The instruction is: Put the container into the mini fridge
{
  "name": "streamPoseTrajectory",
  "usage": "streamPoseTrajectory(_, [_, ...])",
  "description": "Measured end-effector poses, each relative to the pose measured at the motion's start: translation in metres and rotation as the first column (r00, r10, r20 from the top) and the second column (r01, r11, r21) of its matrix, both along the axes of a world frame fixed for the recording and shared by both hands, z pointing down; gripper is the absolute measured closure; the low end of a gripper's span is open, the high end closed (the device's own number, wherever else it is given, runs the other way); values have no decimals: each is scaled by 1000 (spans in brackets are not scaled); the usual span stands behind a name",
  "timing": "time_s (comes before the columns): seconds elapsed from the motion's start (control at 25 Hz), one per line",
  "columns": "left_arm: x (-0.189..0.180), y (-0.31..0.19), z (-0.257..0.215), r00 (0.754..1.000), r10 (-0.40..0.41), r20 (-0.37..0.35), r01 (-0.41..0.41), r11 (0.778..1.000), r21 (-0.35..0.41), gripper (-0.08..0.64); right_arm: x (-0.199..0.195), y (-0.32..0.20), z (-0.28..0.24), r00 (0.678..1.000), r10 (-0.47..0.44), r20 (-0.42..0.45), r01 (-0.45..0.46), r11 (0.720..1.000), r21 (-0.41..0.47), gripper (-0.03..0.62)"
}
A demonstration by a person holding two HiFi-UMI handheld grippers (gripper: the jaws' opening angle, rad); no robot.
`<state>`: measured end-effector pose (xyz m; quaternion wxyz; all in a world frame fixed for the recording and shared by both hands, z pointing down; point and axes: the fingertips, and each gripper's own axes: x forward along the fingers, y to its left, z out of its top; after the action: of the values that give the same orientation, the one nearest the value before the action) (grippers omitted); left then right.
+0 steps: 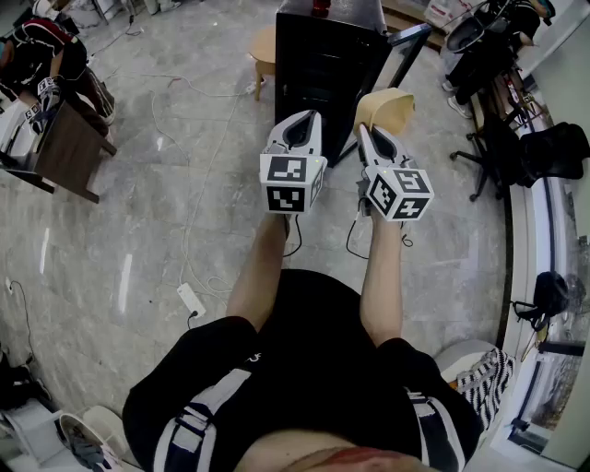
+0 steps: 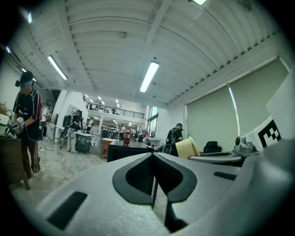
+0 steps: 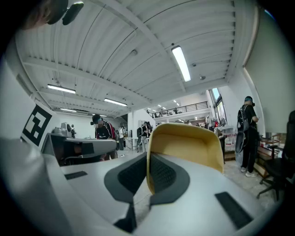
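Note:
My right gripper [image 1: 370,134] is shut on the rim of a pale yellow container [image 1: 387,112], an open tub that fills the middle of the right gripper view [image 3: 186,150]. My left gripper [image 1: 300,129] is shut with nothing between its jaws [image 2: 153,182]. Both are held out side by side in front of me. Just beyond them stands the black mini fridge [image 1: 324,63], its door [image 1: 408,46] swung open to the right. A red can [image 1: 320,7] stands on its top and also shows in the left gripper view [image 2: 126,138].
A wooden stool [image 1: 263,53] stands left of the fridge. A power strip [image 1: 192,300] and white cables lie on the marble floor at my left. A brown table [image 1: 66,145] with a person is far left. Black office chairs [image 1: 516,147] stand at the right.

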<state>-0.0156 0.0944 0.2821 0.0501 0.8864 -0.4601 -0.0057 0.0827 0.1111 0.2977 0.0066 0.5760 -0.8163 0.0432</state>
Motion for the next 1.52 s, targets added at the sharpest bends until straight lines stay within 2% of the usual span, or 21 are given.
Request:
streamPoseTrajectory(0.32, [-12, -16, 7, 1000, 9, -13, -9, 1000, -16, 555, -16, -14, 1, 1000, -26, 2, 26, 1000, 7, 575])
streamPoseTrajectory(0.64, [-33, -31, 25, 1000, 31, -4, -31, 998, -51, 555, -24, -27, 11, 998, 27, 58, -28, 1000, 12, 575])
streamPoseTrajectory(0.8, [-49, -37, 51, 1000, 28, 7, -27, 994, -106, 555, -31, -27, 38, 997, 44, 61, -42, 999, -34, 575])
streamPoseTrajectory(1.04, [-63, -53, 56, 1000, 22, 3, -21, 994, -111, 554, -44, -45, 48, 998, 40, 52, -37, 997, -61, 575])
streamPoseTrajectory(1.28, [-62, -96, 82, 1000, -7, 17, 10, 987, -161, 555, -47, -93, 75, 999, -9, 52, 15, 994, -107, 575])
streamPoseTrajectory(1.52, [-45, -182, 106, 997, -50, 56, 60, 982, -181, 555, -32, -185, 109, 995, -61, 73, 71, 987, -143, 575])
